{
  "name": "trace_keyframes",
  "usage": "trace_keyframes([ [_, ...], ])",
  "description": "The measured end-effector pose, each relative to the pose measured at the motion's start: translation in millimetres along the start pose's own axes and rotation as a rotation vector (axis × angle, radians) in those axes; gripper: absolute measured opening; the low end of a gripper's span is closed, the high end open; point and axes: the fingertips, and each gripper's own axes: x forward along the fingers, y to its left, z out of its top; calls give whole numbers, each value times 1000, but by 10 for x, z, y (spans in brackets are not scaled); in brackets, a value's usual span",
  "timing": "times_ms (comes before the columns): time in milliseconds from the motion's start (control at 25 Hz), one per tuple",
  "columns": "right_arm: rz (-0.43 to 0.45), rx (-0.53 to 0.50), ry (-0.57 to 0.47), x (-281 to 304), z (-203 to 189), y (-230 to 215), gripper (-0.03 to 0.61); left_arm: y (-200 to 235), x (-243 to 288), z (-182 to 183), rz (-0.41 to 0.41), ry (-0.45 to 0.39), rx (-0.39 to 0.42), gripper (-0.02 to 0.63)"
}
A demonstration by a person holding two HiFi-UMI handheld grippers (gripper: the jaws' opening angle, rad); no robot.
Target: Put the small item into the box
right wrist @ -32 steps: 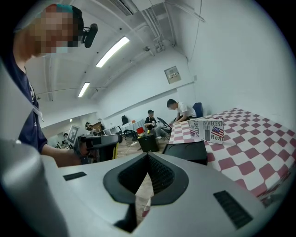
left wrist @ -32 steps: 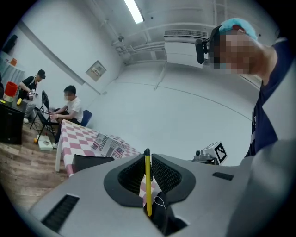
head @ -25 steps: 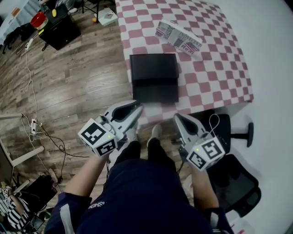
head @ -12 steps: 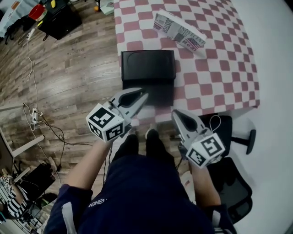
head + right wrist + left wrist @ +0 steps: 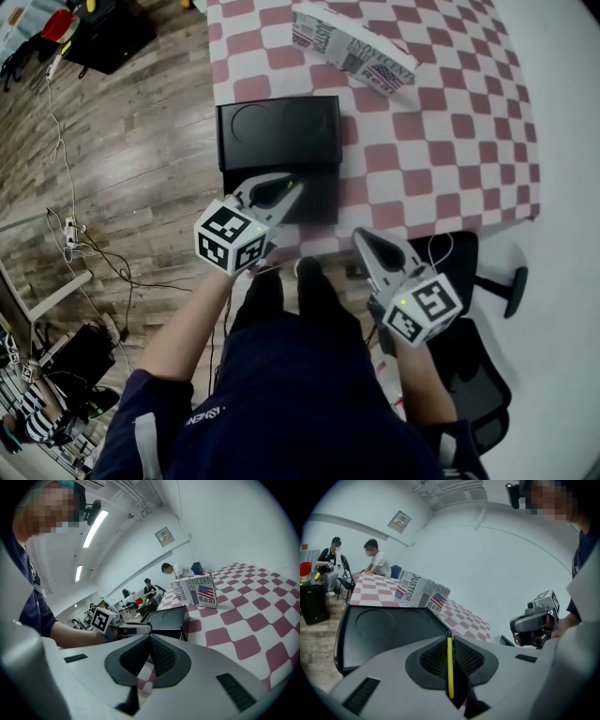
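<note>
The black box [image 5: 278, 131] lies closed on the checked tablecloth [image 5: 441, 141] at its near left corner, with two round recesses in its lid. My left gripper [image 5: 295, 185] hovers over the box's near edge, shut on a thin yellow strip-like item [image 5: 450, 665] that stands upright between its pads. In the left gripper view the box [image 5: 389, 630] fills the space just ahead of the jaws. My right gripper [image 5: 361, 236] is lower right, just off the table's near edge, shut with nothing in it. The right gripper view shows the box [image 5: 166, 617] and the left gripper [image 5: 124, 629] ahead.
A carton with newspaper print and a flag [image 5: 352, 47] lies beyond the box on the cloth. A black office chair [image 5: 473, 272] stands at the right below the table's edge. Cables [image 5: 70, 253] run over the wood floor on the left. Two people [image 5: 370, 562] sit at the far end.
My left gripper has moved forward and up from beside my legs to above the box's near edge, still holding the yellow item. The right gripper has hardly moved.
</note>
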Motion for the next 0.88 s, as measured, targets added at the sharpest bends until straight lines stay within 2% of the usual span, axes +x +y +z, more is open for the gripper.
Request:
trace_keyframes([
  [360,5,44,45,-8,-163,-206,8,167,390,-460,92,201,100,72],
  [680,2,57,54,-24,-210,-307,8,262,552,-706,170,379,233,74],
  [880,6,66,56,-19,-234,-329,8,349,615,-807,207,455,217,74],
])
